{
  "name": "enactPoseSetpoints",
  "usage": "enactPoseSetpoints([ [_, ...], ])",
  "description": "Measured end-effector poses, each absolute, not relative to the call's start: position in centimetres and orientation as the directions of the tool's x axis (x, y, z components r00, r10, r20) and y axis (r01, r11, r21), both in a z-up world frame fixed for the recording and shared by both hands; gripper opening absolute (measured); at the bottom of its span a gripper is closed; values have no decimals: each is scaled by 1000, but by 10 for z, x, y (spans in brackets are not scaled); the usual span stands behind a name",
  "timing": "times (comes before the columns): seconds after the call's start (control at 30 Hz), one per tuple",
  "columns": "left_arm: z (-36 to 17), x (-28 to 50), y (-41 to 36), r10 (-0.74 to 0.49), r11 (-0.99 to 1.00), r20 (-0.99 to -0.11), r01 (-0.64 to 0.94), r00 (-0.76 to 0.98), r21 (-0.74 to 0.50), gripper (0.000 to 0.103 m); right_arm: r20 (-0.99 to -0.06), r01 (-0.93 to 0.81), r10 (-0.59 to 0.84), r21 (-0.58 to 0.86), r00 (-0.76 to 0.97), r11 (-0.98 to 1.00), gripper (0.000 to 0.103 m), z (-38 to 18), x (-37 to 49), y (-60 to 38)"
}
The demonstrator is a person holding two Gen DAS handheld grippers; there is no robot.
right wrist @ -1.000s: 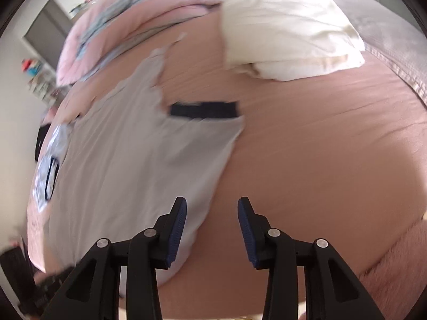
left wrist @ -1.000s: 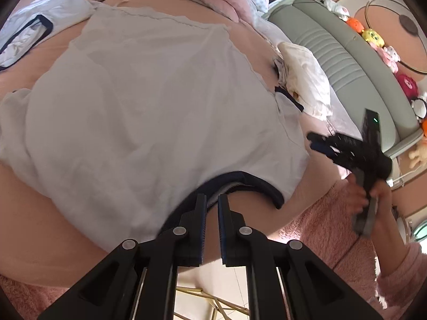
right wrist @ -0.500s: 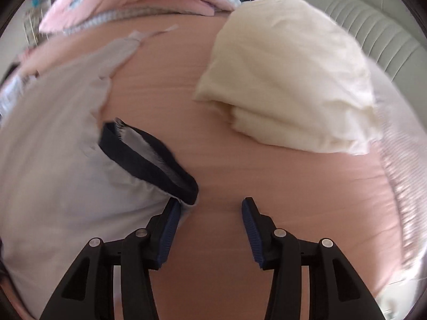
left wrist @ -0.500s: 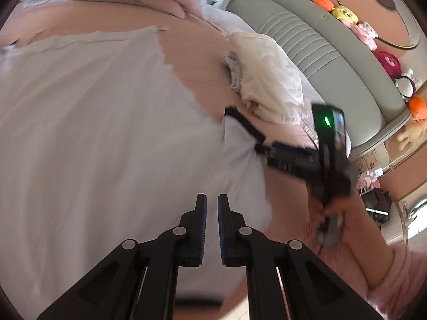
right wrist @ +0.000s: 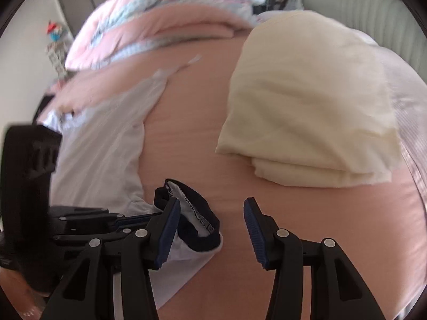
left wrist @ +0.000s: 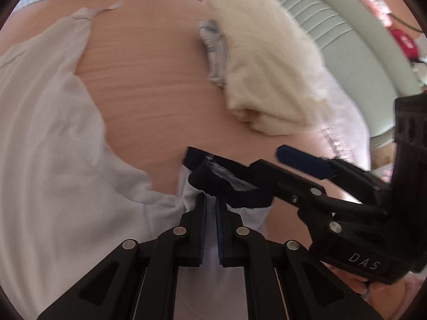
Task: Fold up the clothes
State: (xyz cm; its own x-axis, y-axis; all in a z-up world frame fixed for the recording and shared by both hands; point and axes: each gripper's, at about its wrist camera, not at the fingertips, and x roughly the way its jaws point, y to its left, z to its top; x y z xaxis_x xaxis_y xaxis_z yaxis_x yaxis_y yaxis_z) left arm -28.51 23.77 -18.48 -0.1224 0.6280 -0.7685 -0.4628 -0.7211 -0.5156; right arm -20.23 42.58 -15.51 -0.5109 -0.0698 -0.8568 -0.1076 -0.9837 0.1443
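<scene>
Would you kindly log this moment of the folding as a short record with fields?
surface: pink bed sheet
garment: white shirt with a navy-trimmed sleeve
left gripper: nearly closed over the sleeve fabric
right gripper: open, one finger beside the sleeve cuff
nearby: folded cream cloth, apart from the shirt

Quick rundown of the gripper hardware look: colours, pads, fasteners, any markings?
Both are matte black plastic linkage grippers. The left gripper has dark blue ribbed pads and round silver pivot rivets. The right gripper has matching blue ribbed pads and silver rivets; from the left wrist view its body carries the lettering "DAS". No cables or sleeves are visible.
</scene>
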Motion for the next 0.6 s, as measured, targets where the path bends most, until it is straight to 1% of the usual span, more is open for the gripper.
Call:
enactPoseSetpoints([
  [0.17,-190,-283,230,657,-702,-745,-456,-115,-547,7,-911,-126,-36,96,-412,-987,48,-177,-223,435],
  [0.27,-192,-288,229,666,-702,-736,-434,-120,-564,7,-886,-97,-48,104,-461,-990,48,-164,-210,435],
  [0.37,-189,-294,238,647,-719,-749,-443,-143,-536,7,-864,-36,-96,131,-495,-991,48,-158,-197,429],
  [0.47,-189,-297,242,645,-724,-749,-432,-151,-537,7,-904,-46,-46,72,-425,-996,48,-179,-214,424],
  [0.53,-182,-290,235,658,-723,-732,-420,-177,-549,7,-900,-65,-48,84,-433,-994,50,-181,-218,429],
  [0.6,-173,-277,221,658,-733,-713,-424,-243,-532,7,-902,-98,-13,61,-432,-993,50,-179,-221,435],
])
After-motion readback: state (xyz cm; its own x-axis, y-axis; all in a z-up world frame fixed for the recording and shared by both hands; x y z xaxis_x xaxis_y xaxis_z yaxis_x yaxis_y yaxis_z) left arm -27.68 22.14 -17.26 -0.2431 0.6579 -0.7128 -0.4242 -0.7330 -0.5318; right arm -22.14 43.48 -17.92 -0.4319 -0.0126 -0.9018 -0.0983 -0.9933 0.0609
